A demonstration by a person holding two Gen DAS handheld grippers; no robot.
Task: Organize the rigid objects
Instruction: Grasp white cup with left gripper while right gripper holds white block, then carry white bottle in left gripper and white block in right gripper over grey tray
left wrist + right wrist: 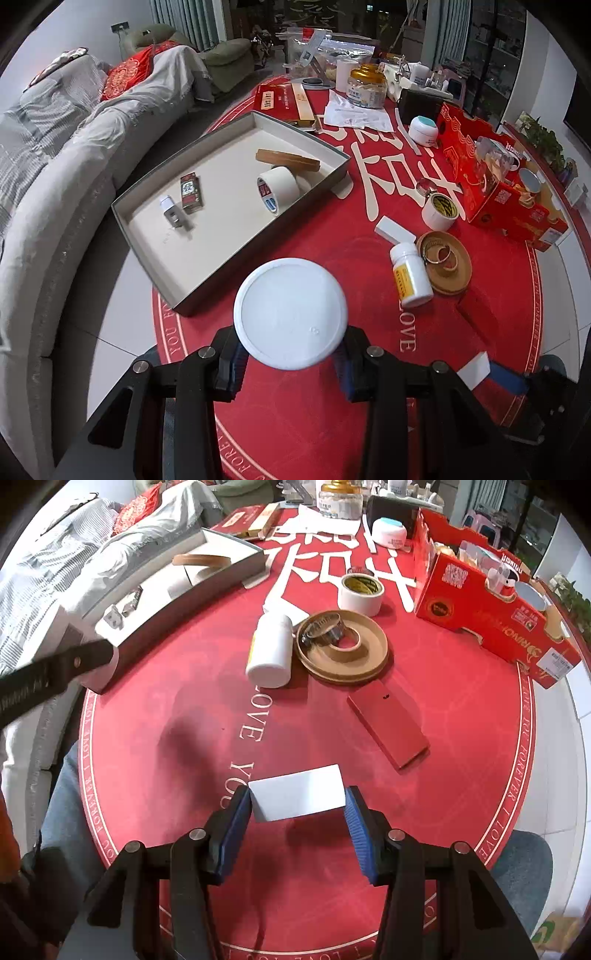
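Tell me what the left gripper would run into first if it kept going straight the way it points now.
Probably the red tablecloth. The left gripper, shut on a white round lid, points steeply down at the bare cloth just short of the grey tray. The lid would touch first; depth is unclear.

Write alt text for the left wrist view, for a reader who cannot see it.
The left tool grips a round white lid above a red printed tablecloth. Beyond it, an open grey tray holds a roll of white tape and small items; a white pill bottle lies to the right.
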